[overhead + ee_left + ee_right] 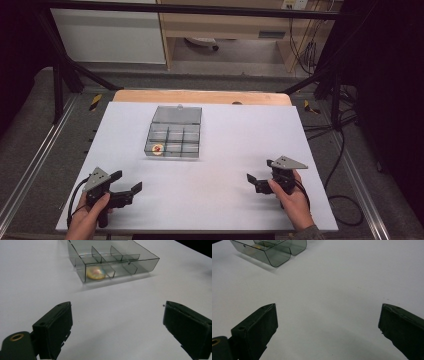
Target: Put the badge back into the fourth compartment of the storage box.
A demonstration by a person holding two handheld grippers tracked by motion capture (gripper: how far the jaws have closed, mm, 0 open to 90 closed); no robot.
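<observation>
At the far middle of the bench stands a clear divided box, its lid laid open on the far side. One small round thing, yellow with some red, lies in the near-left compartment; the other compartments look empty to me. The box has its long side running left to right across the bench, as I judge it.

From my left gripper the box lies forward and somewhat to the right, and the round thing is at the corner nearest to it. My right gripper is well apart from the box, which lies forward and to its left. So I think the left hand is a little nearer to that corner. Both pairs of jaws stand wide apart and hold nothing, low over the white surface.
</observation>
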